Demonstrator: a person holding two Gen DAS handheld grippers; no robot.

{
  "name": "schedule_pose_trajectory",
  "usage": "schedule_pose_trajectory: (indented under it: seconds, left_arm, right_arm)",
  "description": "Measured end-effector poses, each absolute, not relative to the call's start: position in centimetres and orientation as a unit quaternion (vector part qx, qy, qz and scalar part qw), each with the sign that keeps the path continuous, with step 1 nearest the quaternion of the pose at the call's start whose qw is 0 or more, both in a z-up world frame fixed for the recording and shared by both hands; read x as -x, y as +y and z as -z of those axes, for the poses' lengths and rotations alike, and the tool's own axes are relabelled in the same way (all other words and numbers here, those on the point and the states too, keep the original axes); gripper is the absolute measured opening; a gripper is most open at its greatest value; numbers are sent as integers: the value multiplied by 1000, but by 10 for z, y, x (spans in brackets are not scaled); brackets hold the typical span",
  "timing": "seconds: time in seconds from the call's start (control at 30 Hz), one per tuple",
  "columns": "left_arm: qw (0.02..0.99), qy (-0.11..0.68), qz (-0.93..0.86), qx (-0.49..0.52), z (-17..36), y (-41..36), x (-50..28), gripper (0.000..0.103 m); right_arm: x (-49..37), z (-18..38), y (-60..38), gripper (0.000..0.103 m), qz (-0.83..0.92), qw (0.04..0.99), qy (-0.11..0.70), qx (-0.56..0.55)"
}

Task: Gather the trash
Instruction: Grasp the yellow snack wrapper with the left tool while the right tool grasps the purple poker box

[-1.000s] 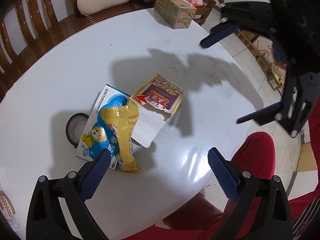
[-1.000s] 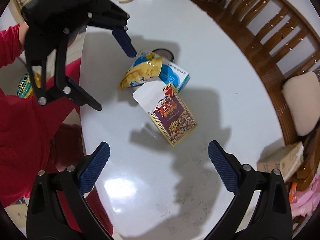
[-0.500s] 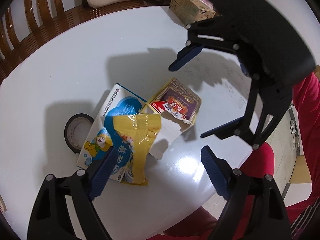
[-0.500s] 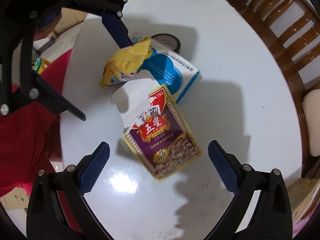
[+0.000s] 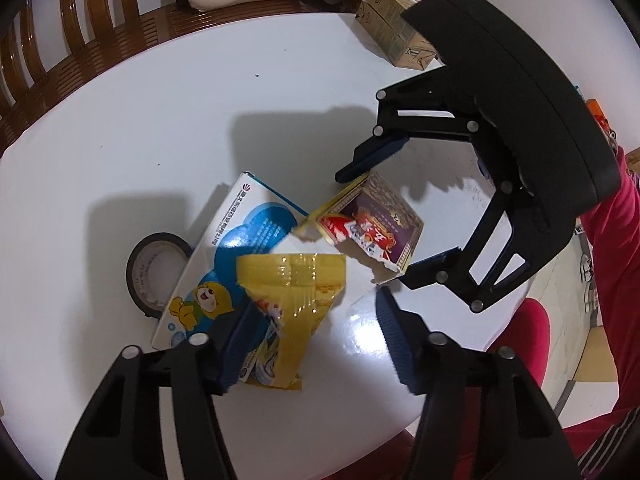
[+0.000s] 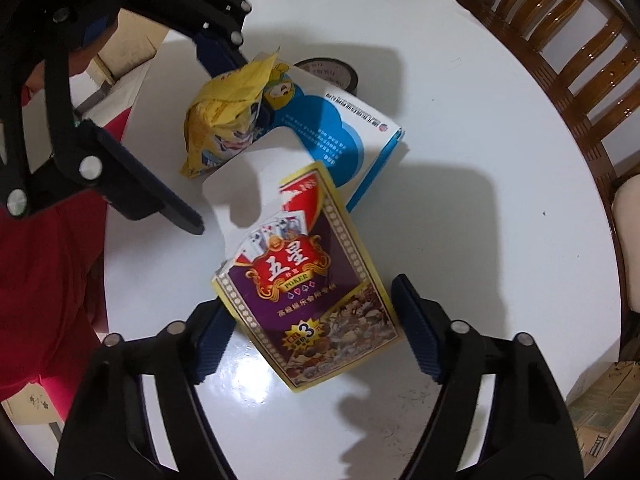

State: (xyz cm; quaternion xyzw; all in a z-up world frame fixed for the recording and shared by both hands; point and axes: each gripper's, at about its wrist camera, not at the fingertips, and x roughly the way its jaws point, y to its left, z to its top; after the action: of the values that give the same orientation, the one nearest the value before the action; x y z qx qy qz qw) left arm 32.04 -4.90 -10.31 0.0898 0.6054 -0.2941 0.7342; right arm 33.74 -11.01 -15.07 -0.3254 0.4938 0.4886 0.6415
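While both tools close, the white worktop carries the trash near its front edge: a blue box, then a card box between the right tool pads, not yet pinched, and a yellow wrapper between the left tool pads. Best squeeze each squarely before lifting.

On the round table, the snack bag lies between the closing jaws of the left gripper, partly on the flat carton. A tape roll sits left of the carton, touching it. The playing-card box lies between the closing jaws of the right gripper, its torn end just beside the carton. A cardboard box stands at the table's far edge.
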Motion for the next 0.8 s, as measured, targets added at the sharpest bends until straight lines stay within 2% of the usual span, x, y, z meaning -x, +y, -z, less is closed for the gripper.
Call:
schedule_pose_trajectory:
  seconds: [0.17, 0.3, 0.43, 0.47, 0.8]
  left_arm:
    - [733, 611, 287, -83, 105, -48, -317, 33]
    - [735, 615, 276, -72, 108, -43, -318, 25]
    - [744, 603, 276, -75, 106, -41, -315, 25]
    - [746, 601, 277, -78, 106, -42, -314, 22]
    - [760, 583, 280, -71, 98, -38, -297, 14]
  right_arm:
    - [-333, 148, -117, 67, -474, 658, 492, 317]
    - [-323, 149, -122, 67, -455, 675, 489, 312]
    - [-308, 148, -131, 66, -436, 695, 487, 299]
    - [-305, 149, -133, 66, -427, 702, 486, 299]
    - [-283, 141, -156, 65, -364, 757, 481, 252]
